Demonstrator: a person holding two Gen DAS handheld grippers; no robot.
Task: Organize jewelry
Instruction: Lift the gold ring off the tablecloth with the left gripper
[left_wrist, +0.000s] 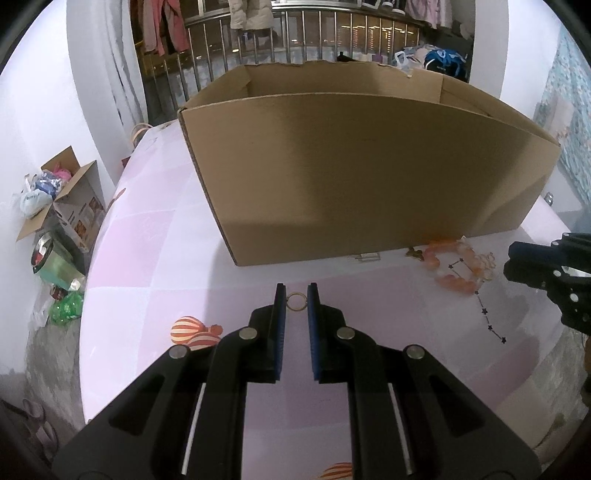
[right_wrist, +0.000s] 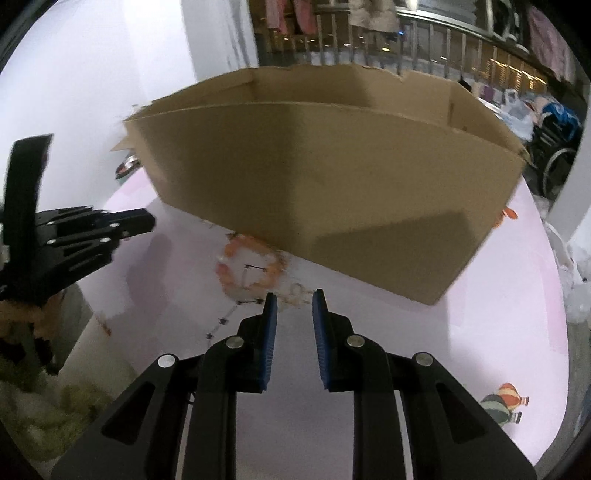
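A small gold ring (left_wrist: 296, 301) sits between the tips of my left gripper (left_wrist: 296, 291), whose blue pads are drawn in close on either side of it, just above the pink tablecloth (left_wrist: 155, 258). An orange bead bracelet (left_wrist: 454, 269) (right_wrist: 251, 266) lies by the front wall of the big cardboard box (left_wrist: 369, 166) (right_wrist: 332, 184). My right gripper (right_wrist: 294, 299) hovers near the bracelet's right end, with its pads apart and nothing between them. A pale blurred charm (right_wrist: 296, 290) lies just beyond its tips. Each gripper shows in the other's view: right gripper (left_wrist: 511, 262), left gripper (right_wrist: 147, 221).
A small brown pendant (left_wrist: 414, 253) and a metal clip (left_wrist: 366, 257) lie at the foot of the box. The table's left edge drops to a floor with an open carton (left_wrist: 62, 195) and bags. A balcony railing (left_wrist: 295, 37) stands behind the box.
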